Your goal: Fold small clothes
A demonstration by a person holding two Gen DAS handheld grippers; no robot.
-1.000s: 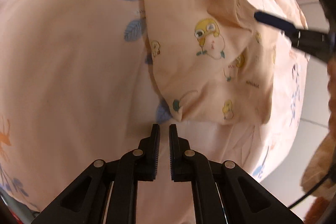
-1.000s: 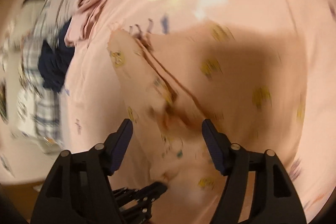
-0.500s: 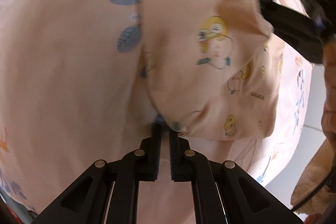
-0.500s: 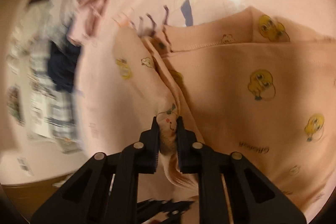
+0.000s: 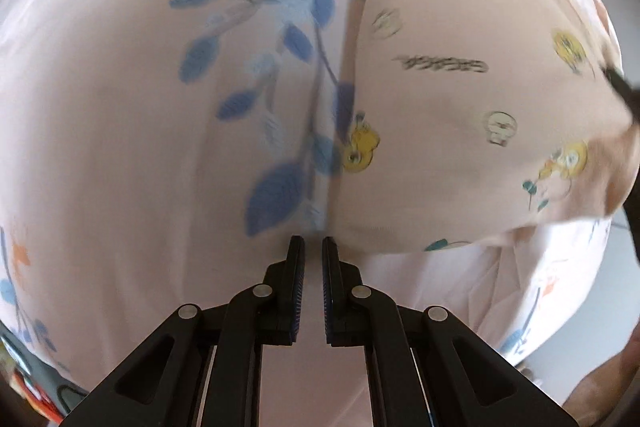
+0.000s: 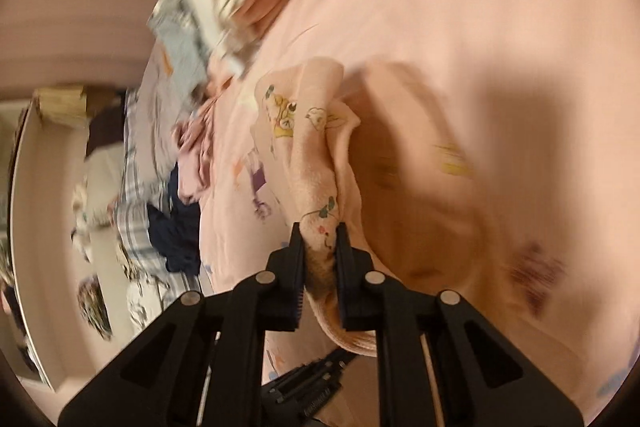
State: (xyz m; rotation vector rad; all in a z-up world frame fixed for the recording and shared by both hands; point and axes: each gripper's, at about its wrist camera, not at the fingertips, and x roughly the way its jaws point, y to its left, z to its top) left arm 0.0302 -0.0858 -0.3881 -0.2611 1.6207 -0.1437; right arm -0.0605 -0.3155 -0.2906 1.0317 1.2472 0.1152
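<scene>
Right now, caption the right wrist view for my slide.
Right gripper pinches the duck-print garment above the pink bedsheet.

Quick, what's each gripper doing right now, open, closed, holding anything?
Left gripper: closed, nothing visible between its fingers, tips at the edge of the peach garment.
Right gripper: closed on a bunched fold of the garment.

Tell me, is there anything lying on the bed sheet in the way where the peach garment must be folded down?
Nothing visible. The right hand-held gripper already pinches the peach garment, and the floral bed sheet beside it is bare. The pile of other clothes lies apart.
</scene>
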